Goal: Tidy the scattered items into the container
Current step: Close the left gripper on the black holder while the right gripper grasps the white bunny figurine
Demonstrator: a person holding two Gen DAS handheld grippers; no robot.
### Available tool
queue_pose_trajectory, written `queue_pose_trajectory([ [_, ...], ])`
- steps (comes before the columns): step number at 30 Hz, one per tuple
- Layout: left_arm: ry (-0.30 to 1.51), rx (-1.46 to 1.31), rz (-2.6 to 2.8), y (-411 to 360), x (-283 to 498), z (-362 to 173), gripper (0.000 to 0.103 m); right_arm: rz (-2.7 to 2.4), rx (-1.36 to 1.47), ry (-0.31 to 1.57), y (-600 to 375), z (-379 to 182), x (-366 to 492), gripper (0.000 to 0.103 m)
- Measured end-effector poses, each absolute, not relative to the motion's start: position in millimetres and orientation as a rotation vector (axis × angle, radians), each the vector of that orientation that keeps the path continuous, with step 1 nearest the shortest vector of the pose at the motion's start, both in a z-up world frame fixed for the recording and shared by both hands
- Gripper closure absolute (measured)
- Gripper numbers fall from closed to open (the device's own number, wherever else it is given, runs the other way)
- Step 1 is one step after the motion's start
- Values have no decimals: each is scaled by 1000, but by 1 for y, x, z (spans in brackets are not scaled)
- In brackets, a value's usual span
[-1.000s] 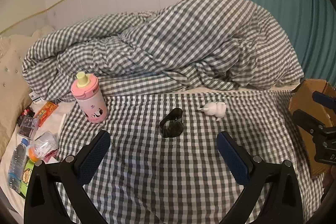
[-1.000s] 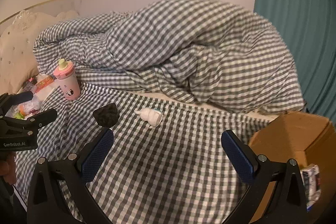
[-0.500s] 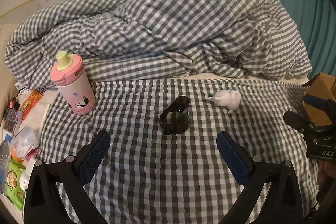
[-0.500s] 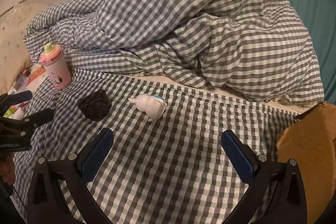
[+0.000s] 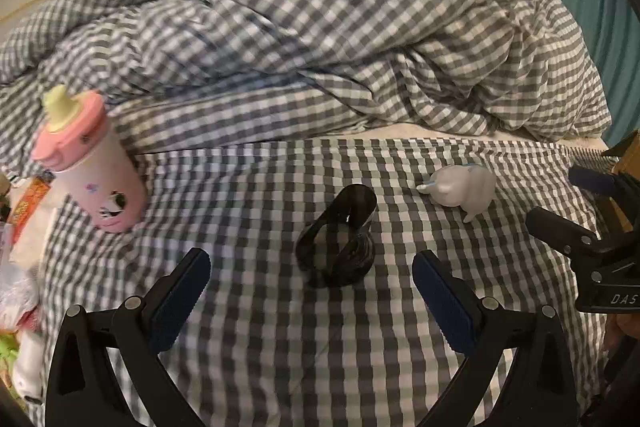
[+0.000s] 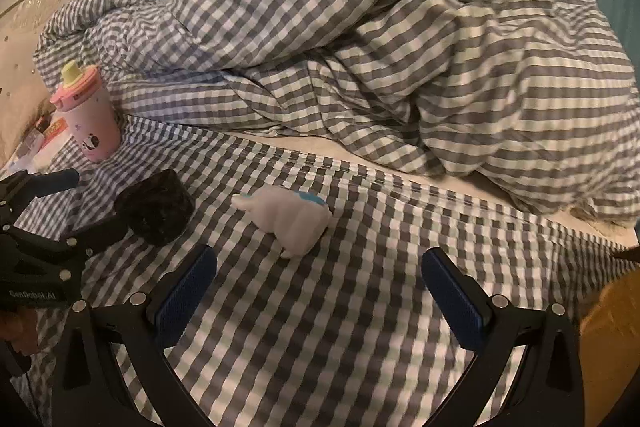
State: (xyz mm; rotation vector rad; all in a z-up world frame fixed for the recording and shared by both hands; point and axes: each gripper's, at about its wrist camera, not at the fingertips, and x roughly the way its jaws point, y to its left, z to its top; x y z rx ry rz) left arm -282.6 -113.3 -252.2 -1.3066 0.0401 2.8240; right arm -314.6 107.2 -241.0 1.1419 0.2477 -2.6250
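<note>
My left gripper (image 5: 308, 291) and right gripper (image 6: 316, 291), both spread wide, nothing held, above the checked sheet (image 5: 280, 347).
Dark hair tie (image 5: 338, 237) just ahead between my left fingers; white toy (image 6: 288, 219) ahead-left of my right gripper, near the tie. Pink bottle (image 5: 86, 159) far left. Cardboard box (image 6: 612, 339) edge at my right.

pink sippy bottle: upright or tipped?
Upright. The pink bottle stands on its base on the checked sheet, spout on top; its lean in the left view looks like fisheye distortion.
</note>
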Motion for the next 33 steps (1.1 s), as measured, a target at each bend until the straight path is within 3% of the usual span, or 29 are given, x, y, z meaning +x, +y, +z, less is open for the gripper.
queue_pose_trajectory([
  [22, 17, -1303, 2834, -107, -322, -294, 0, -2533, 1112, 377, 82, -291, -364, 2],
  [27, -16, -1340, 2825, -109, -329, -306, 2, -2503, 1176, 376, 78, -304, -371, 19],
  [29, -23, -1367, 2814, -109, -332, -310, 12, -2488, 1184, 396, 74, -306, -370, 36],
  [32, -22, -1390, 2794, -107, -337, -315, 27, -2491, 1170, 431, 70, -305, -367, 47],
  [33, -19, -1386, 2791, -106, -337, -315, 37, -2494, 1170, 434, 70, -304, -367, 49],
])
